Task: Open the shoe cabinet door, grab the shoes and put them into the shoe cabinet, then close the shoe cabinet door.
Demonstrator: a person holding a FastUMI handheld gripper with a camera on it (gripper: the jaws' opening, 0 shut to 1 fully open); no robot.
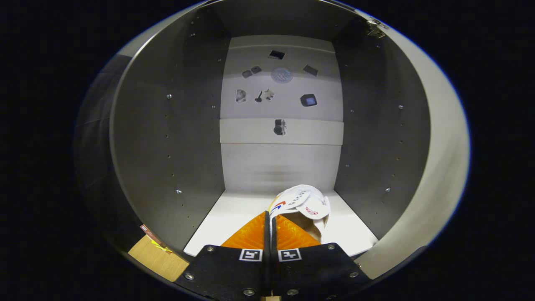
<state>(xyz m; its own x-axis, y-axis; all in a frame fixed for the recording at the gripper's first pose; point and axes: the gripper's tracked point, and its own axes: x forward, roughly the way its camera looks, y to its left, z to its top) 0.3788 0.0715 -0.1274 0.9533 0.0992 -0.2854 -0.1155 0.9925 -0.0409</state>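
I look straight into the open shoe cabinet point(188, 138), with grey side walls and a white back panel. My gripper point(271, 217) reaches over the cabinet's white floor point(234, 213). Its fingers are pressed together on the collar of a white shoe point(305, 202) with red and blue marks. The shoe hangs just ahead of the fingertips and slightly to their right, low over the floor, its tongue sticking up. The cabinet door point(443, 138) stands swung open on the right, its hinge point(376, 27) at the top.
Several small dark fittings and a round vent point(281, 75) are on the back panel, with one fitting on a cross rail point(280, 126). A wooden floor patch point(156, 257) lies below the cabinet's left wall. The cabinet floor left of the shoe is bare.
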